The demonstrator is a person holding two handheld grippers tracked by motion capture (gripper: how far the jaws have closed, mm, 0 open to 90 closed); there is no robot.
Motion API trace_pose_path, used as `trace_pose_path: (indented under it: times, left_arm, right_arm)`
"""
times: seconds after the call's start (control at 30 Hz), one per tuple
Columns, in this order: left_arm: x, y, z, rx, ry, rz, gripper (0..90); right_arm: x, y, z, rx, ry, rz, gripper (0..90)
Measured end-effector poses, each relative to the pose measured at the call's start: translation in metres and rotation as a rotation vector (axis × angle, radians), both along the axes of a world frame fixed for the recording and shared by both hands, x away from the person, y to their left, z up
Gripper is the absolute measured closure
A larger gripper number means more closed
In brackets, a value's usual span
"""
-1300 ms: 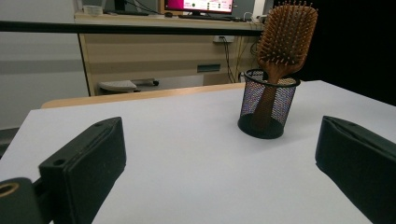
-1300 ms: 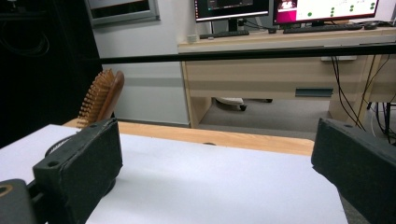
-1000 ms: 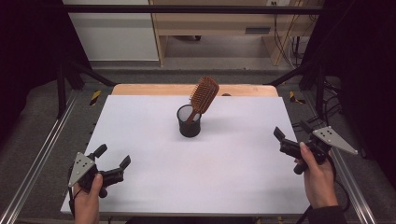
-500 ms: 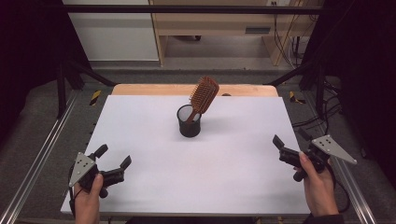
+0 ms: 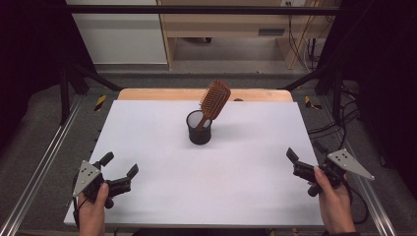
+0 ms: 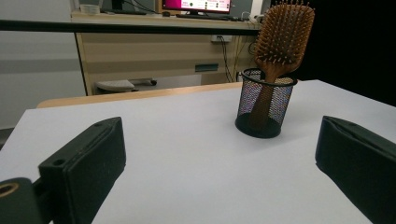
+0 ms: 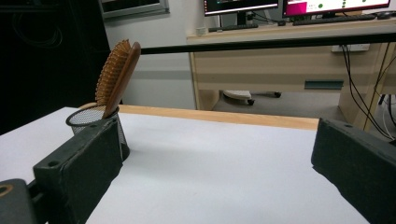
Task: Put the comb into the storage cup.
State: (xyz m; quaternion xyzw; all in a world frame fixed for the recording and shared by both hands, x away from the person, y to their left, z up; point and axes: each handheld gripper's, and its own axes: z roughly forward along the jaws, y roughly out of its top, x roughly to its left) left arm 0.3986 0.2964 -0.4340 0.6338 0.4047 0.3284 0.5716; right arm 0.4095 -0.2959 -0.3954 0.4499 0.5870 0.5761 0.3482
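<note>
Since a second ago, the right gripper (image 5: 301, 166) has drawn back toward the near right corner of the white table (image 5: 246, 191), lower in the high view than before; the left gripper (image 5: 119, 165) sits where it was near the front left corner. Both have their jaws spread wide and hold nothing. Well ahead of both, between them and nearer the far edge, stands the black mesh cup (image 5: 199, 127), with the wooden hairbrush (image 5: 214, 101) handle-down inside it, head leaning toward the right gripper's side. In the left gripper view the cup (image 6: 265, 109) stands ahead, right of centre between the jaws; in the right gripper view it (image 7: 86, 116) sits just behind the left-hand jaw.
</note>
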Motion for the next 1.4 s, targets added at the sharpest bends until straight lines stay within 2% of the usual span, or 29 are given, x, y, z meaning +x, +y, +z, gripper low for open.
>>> trace_pose_path:
  times: [0.27,0.47,0.8,1.4]
  left_arm:
    - [0.0,0.0,0.0,-0.001,-0.001,-0.002,2.2]
    - [0.0,0.0,0.0,-0.001,-0.002,-0.01,2.1]
    - [0.0,-0.001,0.0,-0.002,-0.001,-0.011,2.1]
    - [0.0,-0.002,0.0,-0.004,0.0,-0.023,2.1]
  right_arm:
    - [-0.003,0.005,-0.007,-0.012,0.002,0.012,2.4]
    - [-0.005,0.013,-0.017,-0.04,0.022,0.032,2.2]
    - [-0.007,0.024,-0.031,-0.048,0.042,0.06,2.2]
    - [-0.007,0.045,-0.046,-0.091,0.065,0.12,2.3]
